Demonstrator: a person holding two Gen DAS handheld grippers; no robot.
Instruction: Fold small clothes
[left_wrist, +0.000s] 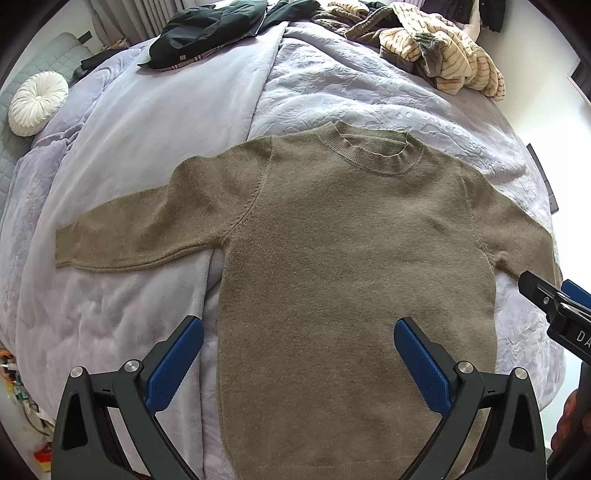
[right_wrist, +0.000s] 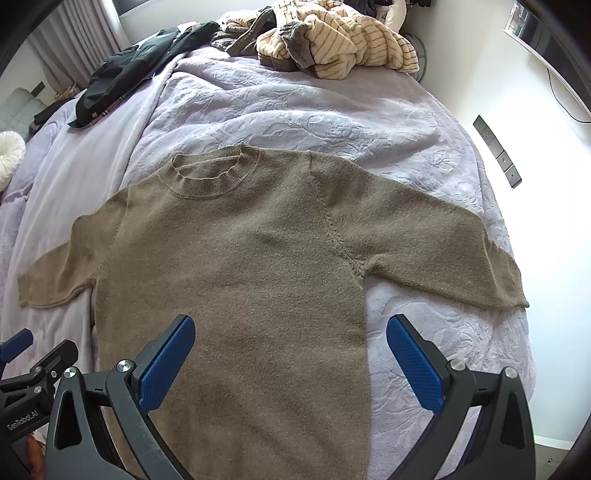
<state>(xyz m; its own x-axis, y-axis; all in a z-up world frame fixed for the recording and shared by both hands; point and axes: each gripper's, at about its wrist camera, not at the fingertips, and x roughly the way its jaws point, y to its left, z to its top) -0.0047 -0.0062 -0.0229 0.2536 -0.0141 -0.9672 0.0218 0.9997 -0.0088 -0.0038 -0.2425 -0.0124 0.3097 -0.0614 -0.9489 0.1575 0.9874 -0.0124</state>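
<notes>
Since folding wants a flat start, one olive sweater (left_wrist: 351, 258) lies face up mid-bed (left_wrist: 147, 147), both sleeves spread toward the side edges; two grippers, left gripper (left_wrist: 299, 358) and right gripper (right_wrist: 290, 354), hover above its hem with fingers released, grasping nothing, while two heaps wait at the far edge

Left wrist view looked down from the hem end, near the sweater (left_wrist: 351, 258), facing the collar at twelve o'clock. Right wrist view sat just beside it, angled likewise. Both shared the sweater (right_wrist: 236, 266), the bed (right_wrist: 295, 110) and the striped blanket (left_wrist: 454, 55) beyond.
</notes>
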